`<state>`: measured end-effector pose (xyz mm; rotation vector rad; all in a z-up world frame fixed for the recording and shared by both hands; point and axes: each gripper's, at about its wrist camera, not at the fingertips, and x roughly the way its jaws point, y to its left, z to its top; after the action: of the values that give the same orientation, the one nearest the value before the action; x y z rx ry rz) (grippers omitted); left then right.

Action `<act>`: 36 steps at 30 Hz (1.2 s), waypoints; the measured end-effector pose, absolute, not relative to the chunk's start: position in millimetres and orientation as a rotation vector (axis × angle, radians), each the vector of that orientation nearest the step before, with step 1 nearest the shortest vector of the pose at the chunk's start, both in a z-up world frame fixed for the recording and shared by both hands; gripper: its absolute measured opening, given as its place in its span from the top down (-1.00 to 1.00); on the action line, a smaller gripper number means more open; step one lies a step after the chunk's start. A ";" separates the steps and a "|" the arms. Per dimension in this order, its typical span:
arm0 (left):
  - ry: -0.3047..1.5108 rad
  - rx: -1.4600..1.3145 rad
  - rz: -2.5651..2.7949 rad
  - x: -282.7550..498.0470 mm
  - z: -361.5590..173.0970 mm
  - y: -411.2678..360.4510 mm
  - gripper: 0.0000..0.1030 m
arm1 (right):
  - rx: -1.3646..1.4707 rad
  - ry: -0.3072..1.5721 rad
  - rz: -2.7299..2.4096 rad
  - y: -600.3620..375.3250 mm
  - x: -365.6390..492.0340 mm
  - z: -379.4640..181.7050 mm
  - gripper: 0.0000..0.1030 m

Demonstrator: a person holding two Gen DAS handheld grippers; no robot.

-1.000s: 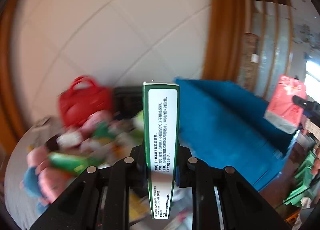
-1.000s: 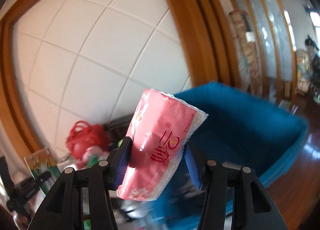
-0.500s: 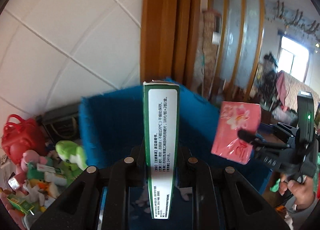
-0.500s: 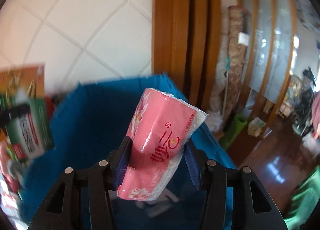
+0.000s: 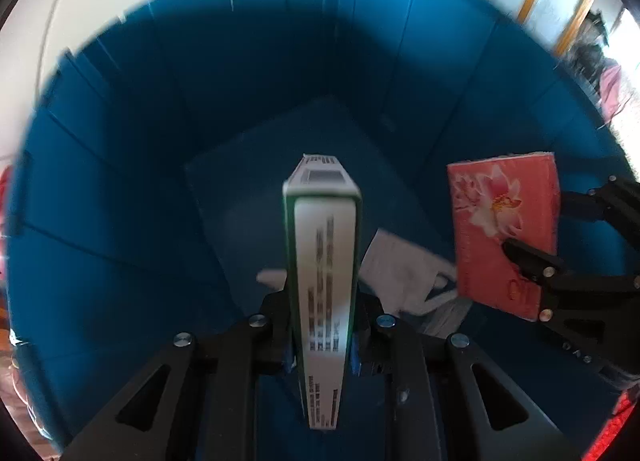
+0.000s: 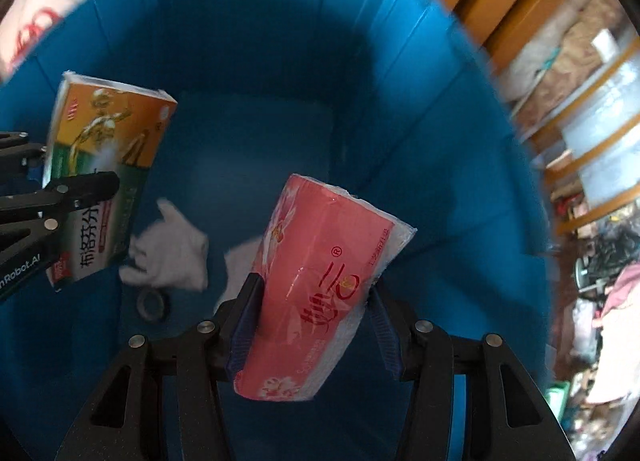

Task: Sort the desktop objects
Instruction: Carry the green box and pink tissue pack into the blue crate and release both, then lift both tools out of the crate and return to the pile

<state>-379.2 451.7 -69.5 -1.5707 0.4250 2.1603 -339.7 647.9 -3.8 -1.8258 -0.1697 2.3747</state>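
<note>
Both grippers are pointing steeply down into the blue bin, each carrying one item, which reads as the drop-off step of the sort.

The left gripper is pinching a slim green-edged box by its two broad faces, so the jaws are sitting almost together and the box is standing on end along the fingers, its far end aimed at the bin floor. The right gripper is squeezing a pink tissue pack across its soft middle, jaws held about half apart by the pack's bulk; the pack is tilting toward one o'clock.

From the left wrist, only the box's narrow printed edge is showing, while the tissue pack's flowered face is appearing at three o'clock. The right wrist is showing the box's orange and green front at nine o'clock instead. It is also showing the bin floor more plainly: a white glove at about eight o'clock and a small tape roll just below it. Neither held item looks to be touching the floor.
</note>
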 end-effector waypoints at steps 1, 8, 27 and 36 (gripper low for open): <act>0.431 -1.592 2.146 -379.9 -75.6 451.4 0.64 | -1.877 -0.146 2.350 651.2 -342.9 -11.3 -0.01; 0.457 -1.702 2.075 -376.5 -99.9 446.1 0.63 | -2.000 -0.259 2.227 642.2 -352.7 -36.6 -0.03; 0.522 -1.696 2.112 -379.1 -100.9 448.4 -0.21 | -1.981 -0.401 2.198 646.0 -359.4 -34.6 -0.86; 0.520 -1.584 2.123 -366.0 -69.8 446.5 -0.21 | -1.917 -0.364 2.280 639.4 -337.9 -0.6 -0.99</act>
<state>-366.0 446.5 -69.8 -1.5836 0.5202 2.1234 -337.9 639.4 -0.6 -1.9173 -0.3637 2.2795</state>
